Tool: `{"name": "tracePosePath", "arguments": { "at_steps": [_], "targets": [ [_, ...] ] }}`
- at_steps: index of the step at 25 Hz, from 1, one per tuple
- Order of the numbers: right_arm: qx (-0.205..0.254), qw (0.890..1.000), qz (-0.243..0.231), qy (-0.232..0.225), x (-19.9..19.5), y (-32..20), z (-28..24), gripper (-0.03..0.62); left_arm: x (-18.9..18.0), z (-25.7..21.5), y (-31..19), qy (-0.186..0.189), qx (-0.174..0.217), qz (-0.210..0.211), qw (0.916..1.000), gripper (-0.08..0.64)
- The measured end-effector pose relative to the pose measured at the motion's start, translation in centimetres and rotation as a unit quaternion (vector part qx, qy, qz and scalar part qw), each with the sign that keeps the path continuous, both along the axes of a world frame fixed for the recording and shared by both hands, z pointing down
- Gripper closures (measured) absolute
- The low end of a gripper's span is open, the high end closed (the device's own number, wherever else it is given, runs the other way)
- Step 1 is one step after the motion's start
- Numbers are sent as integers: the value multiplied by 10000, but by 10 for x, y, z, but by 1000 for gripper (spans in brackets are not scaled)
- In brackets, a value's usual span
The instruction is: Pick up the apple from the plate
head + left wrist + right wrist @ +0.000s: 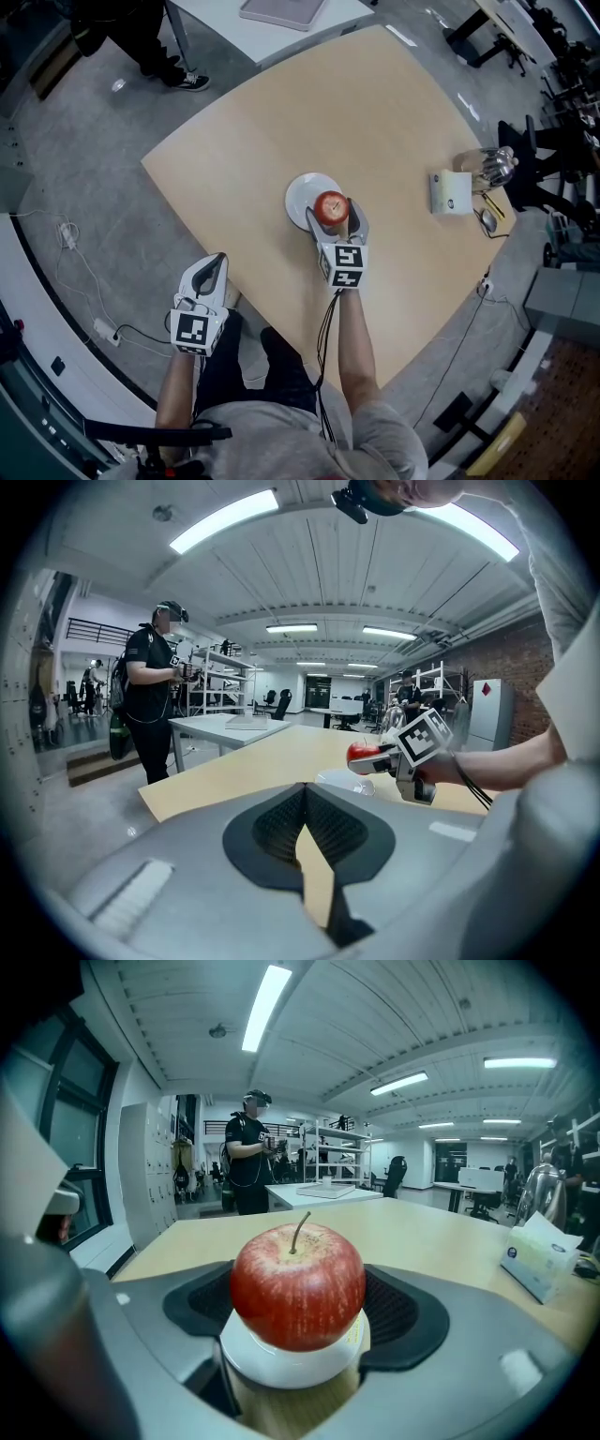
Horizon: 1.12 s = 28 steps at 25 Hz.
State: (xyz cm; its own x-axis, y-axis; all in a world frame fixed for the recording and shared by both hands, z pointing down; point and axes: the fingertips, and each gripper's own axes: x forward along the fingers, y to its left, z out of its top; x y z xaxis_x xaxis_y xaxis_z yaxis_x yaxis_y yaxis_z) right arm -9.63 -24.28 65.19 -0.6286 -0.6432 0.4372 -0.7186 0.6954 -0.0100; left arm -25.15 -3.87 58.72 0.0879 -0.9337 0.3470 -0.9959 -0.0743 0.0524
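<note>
A red apple (pixel 330 206) sits between the jaws of my right gripper (pixel 334 212), which is shut on its sides. In the right gripper view the apple (pixel 298 1286) fills the middle, with the small white plate (pixel 281 1365) just beneath it. The left gripper view shows the apple (pixel 361 755) held a little above the plate (pixel 339 782). The plate (pixel 298 195) rests near the middle of the tan table (pixel 272 122). My left gripper (pixel 214 268) hangs off the table's near-left edge, its jaws shut with nothing between them (pixel 305 794).
A tissue box (pixel 451 191) and a shiny glass object (pixel 495 167) stand at the table's right edge. A white table with a flat grey item (pixel 281 11) lies beyond the far edge, and a person (pixel 152 700) stands beside it.
</note>
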Motion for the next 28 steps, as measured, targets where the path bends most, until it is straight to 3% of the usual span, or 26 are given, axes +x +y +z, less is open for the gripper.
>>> {"name": "tracePosePath", "arguments": {
  "at_steps": [13,28],
  "targets": [
    [293,9990,318,-86,34,8,-41,178,21,-16,0,37,80,321,9994,540],
    [408,9938,1026,-89,100,28,-75,179,61,-49,-7,85,169,981,9950,540]
  ]
}}
